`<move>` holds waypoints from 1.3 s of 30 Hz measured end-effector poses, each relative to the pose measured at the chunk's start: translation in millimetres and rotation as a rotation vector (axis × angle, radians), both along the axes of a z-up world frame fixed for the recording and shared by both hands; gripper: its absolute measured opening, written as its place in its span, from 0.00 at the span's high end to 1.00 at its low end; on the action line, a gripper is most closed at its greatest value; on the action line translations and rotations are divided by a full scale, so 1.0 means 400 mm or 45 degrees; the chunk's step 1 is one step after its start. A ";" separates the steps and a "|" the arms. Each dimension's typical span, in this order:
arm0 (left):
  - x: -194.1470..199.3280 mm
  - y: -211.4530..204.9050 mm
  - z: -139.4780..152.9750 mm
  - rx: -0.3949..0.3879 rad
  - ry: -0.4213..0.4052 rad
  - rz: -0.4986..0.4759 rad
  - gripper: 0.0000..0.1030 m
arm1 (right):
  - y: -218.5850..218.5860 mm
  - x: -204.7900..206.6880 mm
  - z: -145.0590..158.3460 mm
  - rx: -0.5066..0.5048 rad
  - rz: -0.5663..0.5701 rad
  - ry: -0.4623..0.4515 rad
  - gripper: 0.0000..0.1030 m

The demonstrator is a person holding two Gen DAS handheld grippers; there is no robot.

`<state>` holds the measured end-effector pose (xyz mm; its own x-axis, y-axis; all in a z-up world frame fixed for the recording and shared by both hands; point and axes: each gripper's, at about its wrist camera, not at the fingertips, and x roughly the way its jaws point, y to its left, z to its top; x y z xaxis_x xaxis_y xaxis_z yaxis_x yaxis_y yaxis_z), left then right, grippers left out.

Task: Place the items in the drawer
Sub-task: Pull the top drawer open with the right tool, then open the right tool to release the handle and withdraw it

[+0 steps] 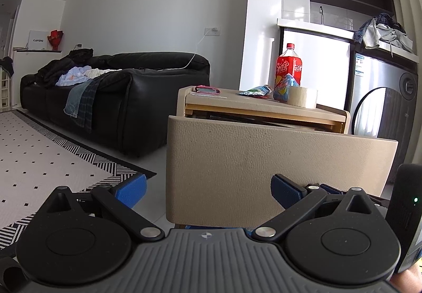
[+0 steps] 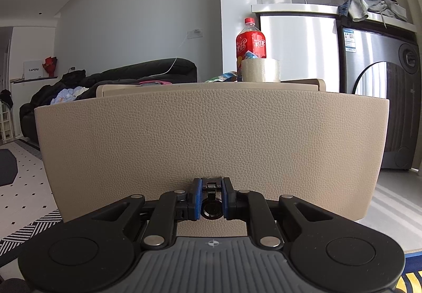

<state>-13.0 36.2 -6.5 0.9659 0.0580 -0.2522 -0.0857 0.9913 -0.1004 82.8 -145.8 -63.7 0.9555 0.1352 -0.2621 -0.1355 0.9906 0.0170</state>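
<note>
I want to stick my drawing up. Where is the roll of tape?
The roll of tape stands on top of the beige nightstand, toward its right side, just in front of the red drink bottle and beside the blue snack packet.

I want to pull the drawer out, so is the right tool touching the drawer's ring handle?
Touching. The right wrist view shows the right tool shut on the ring handle low on the drawer front, with both blue pads pressed against it.

Left gripper (image 1: 208, 191) gapes wide, holding nothing; drawer front (image 1: 274, 166) stands pulled out at twelve o'clock; tape roll (image 1: 302, 97) and red bottle (image 1: 289, 66) above it.
</note>
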 end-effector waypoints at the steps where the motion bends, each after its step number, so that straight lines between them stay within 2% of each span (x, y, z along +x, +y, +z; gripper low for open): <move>1: -0.001 0.000 0.000 0.000 -0.001 0.000 0.00 | -0.001 -0.004 0.001 0.000 0.000 0.001 0.84; 17: -0.007 -0.006 0.019 0.019 -0.021 -0.012 0.00 | -0.009 -0.088 -0.002 -0.006 0.013 0.005 0.84; 39: 0.019 -0.015 0.065 0.083 -0.076 -0.024 0.00 | -0.020 -0.130 0.007 0.031 0.021 0.032 0.84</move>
<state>-5.5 30.2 19.7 0.9802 0.0543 -0.1905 -0.0630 0.9972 -0.0398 30.7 -153.9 -60.7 0.9463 0.1572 -0.2825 -0.1507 0.9876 0.0449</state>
